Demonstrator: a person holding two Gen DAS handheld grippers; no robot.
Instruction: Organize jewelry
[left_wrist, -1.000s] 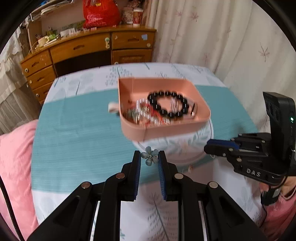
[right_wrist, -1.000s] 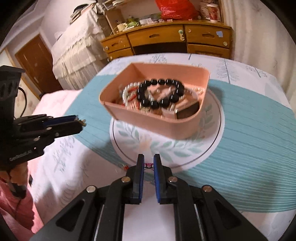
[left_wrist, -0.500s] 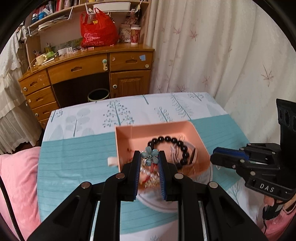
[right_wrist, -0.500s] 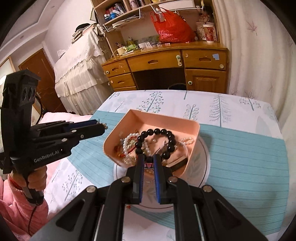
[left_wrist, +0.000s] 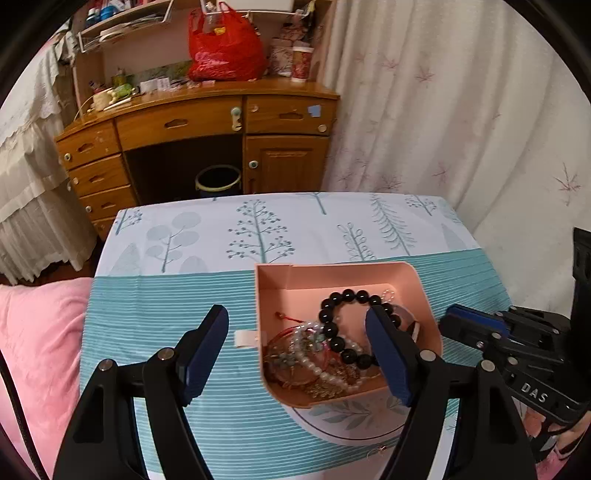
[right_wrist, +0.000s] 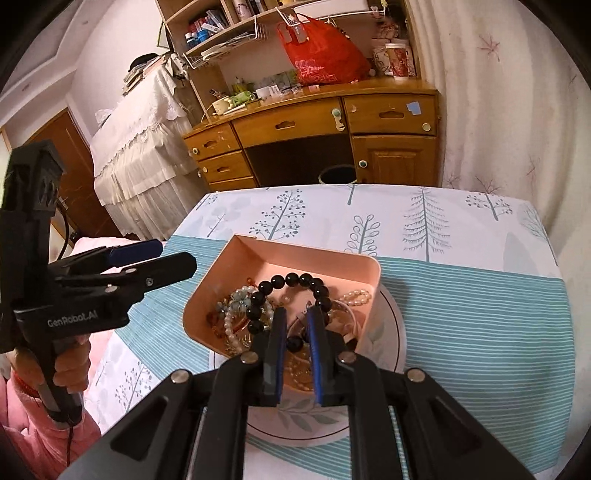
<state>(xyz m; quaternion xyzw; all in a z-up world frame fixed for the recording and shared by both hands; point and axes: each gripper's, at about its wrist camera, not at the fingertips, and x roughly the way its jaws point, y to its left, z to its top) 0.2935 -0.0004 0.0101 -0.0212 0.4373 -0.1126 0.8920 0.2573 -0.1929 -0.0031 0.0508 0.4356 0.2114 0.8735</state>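
A pink tray stands on a white plate on the table. It holds a black bead bracelet, pearl strands, red cord and a blue flower piece. My left gripper is open wide and empty, hovering over the tray's left half. My right gripper hovers over the tray's near side, its jaws a narrow gap apart with nothing clearly between them. The tray also shows in the right wrist view.
The table has a teal striped and tree-print cloth. A wooden desk with a red bag stands behind, with a bin under it. A curtain hangs at right, pink bedding lies at left.
My left gripper rose over the tray, opened and let go of the blue flower piece, which now lies in the tray. My right gripper also moved over the tray and parted slightly.
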